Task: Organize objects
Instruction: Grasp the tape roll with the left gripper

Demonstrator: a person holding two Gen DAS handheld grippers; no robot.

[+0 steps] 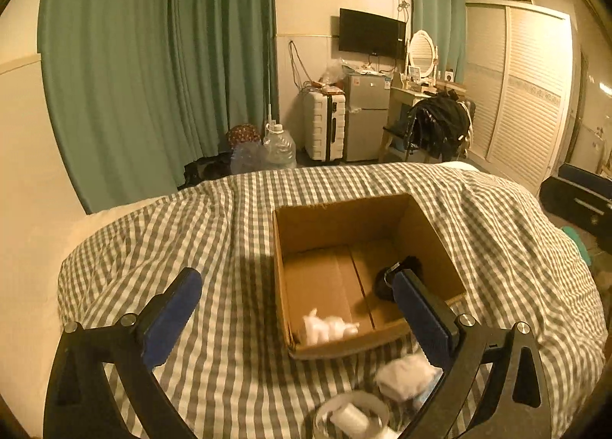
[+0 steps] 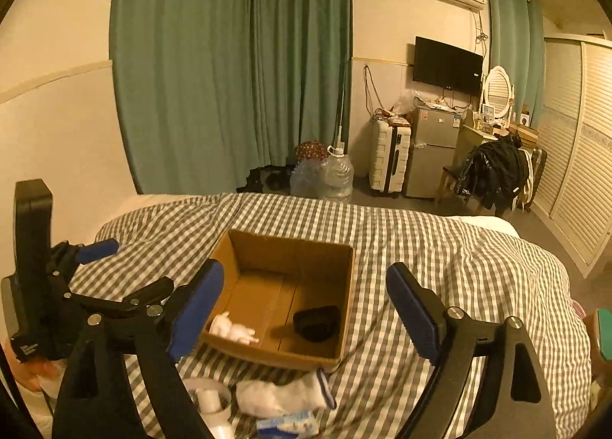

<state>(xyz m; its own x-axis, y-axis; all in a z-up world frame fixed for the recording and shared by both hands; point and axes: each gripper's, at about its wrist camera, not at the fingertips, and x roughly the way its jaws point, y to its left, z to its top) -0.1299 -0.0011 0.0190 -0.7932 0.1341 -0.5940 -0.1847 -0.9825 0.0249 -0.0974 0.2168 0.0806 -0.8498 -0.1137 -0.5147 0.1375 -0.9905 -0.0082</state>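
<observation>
Left wrist view: the open brown cardboard box [image 1: 367,270] sits on the grey-and-white checked bed cover [image 1: 191,232], and two things already lie inside it, a small white fluffy item [image 1: 329,328] near the front wall and a black lumpy object [image 1: 397,278] on the right. So sorting is under way, with a drop into the box looking just done and the next pick not yet started.

The left gripper [image 1: 302,309] stands wide open with nothing between its blue-padded fingers [image 1: 172,316]; one finger overlaps the box only in line of sight. From the right wrist view, the right gripper [image 2: 306,309] is spread wide too, empty, framing the box from above.

What remains lies on the bed in front of the box: a white crumpled sock with a dark cuff [image 2: 283,397], a white roll of tape [image 2: 210,400] and a blue-and-white packet [image 2: 290,423]. The next move, I'd judge, calls for dropping low towards one of these, closing gently on the soft sock, then carrying it over the rim.
</observation>
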